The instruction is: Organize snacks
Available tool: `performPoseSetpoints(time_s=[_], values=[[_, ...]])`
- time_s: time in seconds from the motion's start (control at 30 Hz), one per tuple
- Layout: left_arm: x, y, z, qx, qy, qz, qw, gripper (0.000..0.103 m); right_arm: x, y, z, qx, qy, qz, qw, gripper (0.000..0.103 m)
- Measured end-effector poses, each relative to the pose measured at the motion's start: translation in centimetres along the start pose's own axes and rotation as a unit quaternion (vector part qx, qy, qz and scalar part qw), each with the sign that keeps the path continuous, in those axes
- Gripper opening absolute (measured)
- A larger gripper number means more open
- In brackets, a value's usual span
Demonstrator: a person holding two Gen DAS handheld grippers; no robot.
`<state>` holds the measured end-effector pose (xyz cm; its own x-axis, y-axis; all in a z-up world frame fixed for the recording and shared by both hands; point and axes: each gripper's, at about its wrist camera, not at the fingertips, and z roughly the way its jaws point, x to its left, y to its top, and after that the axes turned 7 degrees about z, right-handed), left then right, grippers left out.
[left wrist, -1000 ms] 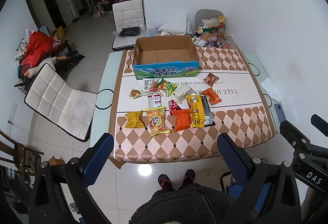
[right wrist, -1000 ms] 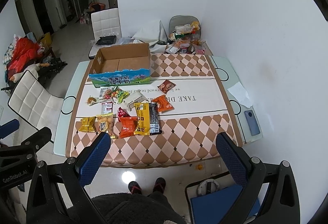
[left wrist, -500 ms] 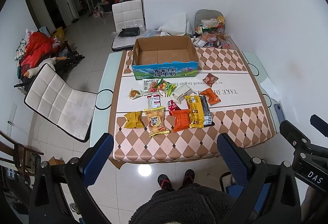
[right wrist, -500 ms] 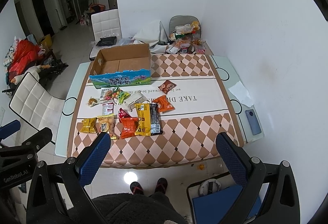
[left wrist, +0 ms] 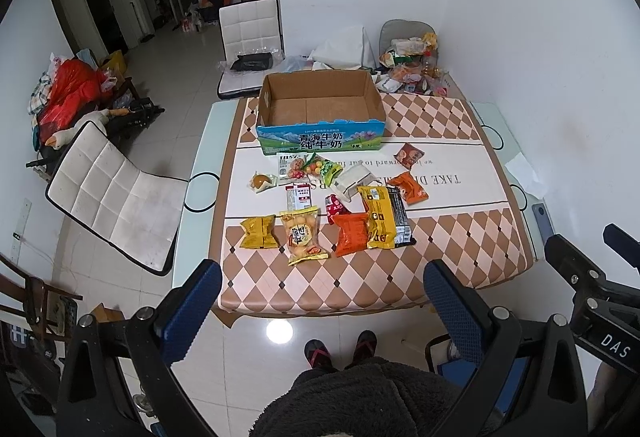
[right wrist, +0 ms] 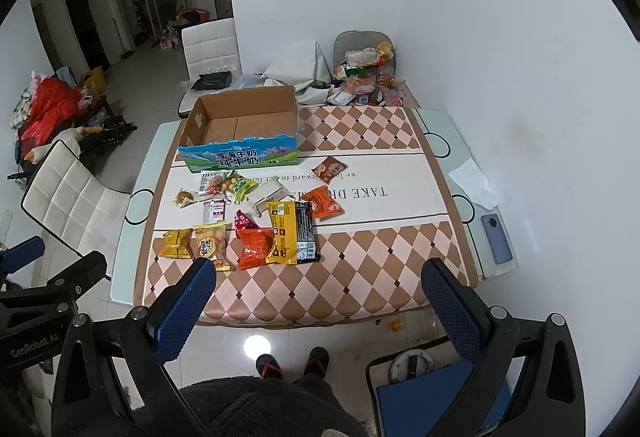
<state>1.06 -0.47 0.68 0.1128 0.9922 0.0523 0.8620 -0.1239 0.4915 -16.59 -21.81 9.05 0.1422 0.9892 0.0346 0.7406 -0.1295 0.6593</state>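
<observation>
Left wrist view: the left gripper (left wrist: pixel 320 301) is held high, short of the table (left wrist: pixel 400 277), its blue-padded jaws spread wide with nothing between them. An open cardboard milk carton box (left wrist: pixel 320 109) sits on the table at 12 o'clock, its inside bare. The snack packets (left wrist: pixel 328 205) lie scattered on the diamond-pattern cloth between the box and the near edge. Among them: a small yellow packet (left wrist: pixel 259 233) at 10 o'clock of the group, a yellow egg-roll bag (left wrist: pixel 303 235) just beside it, an orange-red bag (left wrist: pixel 352 233), and a yellow-and-black bag (left wrist: pixel 385 217) overlapping that one. A brown packet (left wrist: pixel 409 155) lies apart at 2 o'clock. A white chair (left wrist: pixel 116 193) stands at 9 o'clock of the table. The person's dark fleece sleeve (left wrist: pixel 360 401) fills the bottom edge.

Right wrist view: the right gripper (right wrist: pixel 318 301) likewise hovers short of the table, jaws spread and empty. The box and packets lie toward 11 o'clock. A phone (right wrist: pixel 497 239) rests on the glass table margin at 3 o'clock, with white paper (right wrist: pixel 472 183) near it.
</observation>
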Motion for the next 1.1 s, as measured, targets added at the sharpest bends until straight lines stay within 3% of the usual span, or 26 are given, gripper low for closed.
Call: performPoseSetpoints(time_s=[0.93, 1.1], values=[[-0.8, 0.1, -0.2, -0.006, -0.001, -0.001, 1.0000, 0.103, 0.4, -0.1, -0.1, 0.001, 0.004, 0.001, 1.000, 0.103], [-0.5, 1.6, 3.1, 0.004, -0.001, -0.008, 1.0000, 0.103, 0.9, 0.6, 2.6, 0.016, 0.012, 0.025, 0.999, 0.103]])
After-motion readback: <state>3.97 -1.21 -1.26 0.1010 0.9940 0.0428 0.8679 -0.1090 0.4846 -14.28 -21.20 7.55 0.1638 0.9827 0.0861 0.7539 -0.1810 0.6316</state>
